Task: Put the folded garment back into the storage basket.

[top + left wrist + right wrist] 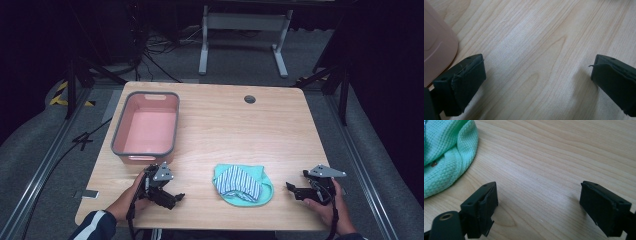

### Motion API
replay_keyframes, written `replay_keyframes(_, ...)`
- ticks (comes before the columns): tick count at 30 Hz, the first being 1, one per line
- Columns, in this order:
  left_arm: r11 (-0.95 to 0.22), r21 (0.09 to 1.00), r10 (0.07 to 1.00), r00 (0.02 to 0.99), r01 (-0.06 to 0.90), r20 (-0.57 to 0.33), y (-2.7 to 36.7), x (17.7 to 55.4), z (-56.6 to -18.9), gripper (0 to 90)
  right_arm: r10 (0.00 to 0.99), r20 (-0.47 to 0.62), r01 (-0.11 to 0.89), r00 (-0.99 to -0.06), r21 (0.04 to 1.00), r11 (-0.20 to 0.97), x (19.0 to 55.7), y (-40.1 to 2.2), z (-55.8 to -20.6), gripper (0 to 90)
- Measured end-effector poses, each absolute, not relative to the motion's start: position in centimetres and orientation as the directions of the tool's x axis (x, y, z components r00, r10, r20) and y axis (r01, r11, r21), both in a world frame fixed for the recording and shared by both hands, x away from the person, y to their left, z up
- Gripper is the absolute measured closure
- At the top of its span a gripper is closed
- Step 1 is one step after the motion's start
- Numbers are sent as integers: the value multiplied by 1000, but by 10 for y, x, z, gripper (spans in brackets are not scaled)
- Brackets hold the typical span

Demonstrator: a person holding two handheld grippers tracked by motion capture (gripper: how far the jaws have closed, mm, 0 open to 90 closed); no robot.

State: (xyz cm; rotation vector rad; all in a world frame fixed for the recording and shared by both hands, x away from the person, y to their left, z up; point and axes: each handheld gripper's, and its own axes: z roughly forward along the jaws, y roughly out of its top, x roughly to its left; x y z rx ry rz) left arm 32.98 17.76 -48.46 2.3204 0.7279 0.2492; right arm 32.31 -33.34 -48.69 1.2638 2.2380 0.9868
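High view, left to right: pink bin (146, 126) empty at the table's (235, 125) far left; my left gripper (170, 196) just before it, jaws apart, holding nothing; the mint and striped cloth (243, 183) bunched between my grippers; my right gripper (296, 190) likewise spread, empty. Nothing looks started yet.

Nothing here can be read: no word, label, brand name or number shows on anything in view. The nearest thing to a sign is the yellow-and-black hazard striping (61, 94) on the floor, left of the wooden table (240, 130), and it carries no lettering. The pink bin (146, 127) on the table is plain, and the green cloth (243, 185) near the table's front edge bears only stripes, no print.
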Motion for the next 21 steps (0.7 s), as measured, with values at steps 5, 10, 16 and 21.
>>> replay_keyframes(5,-611,662,565,825,434,-19,178,330,-484,0,854,9,583,-520,735,347,323,-333,-487,155)
replay_keyframes(10,-614,663,560,829,428,-16,180,328,-484,3,854,9,583,-520,735,347,323,-333,-487,155)
replay_keyframes(16,-617,661,556,831,427,-18,180,327,-483,19,855,8,583,-519,735,347,323,-334,-487,154)
replay_keyframes(21,-643,643,533,846,417,-15,176,329,-481,44,857,7,591,-514,728,348,323,-333,-486,154)
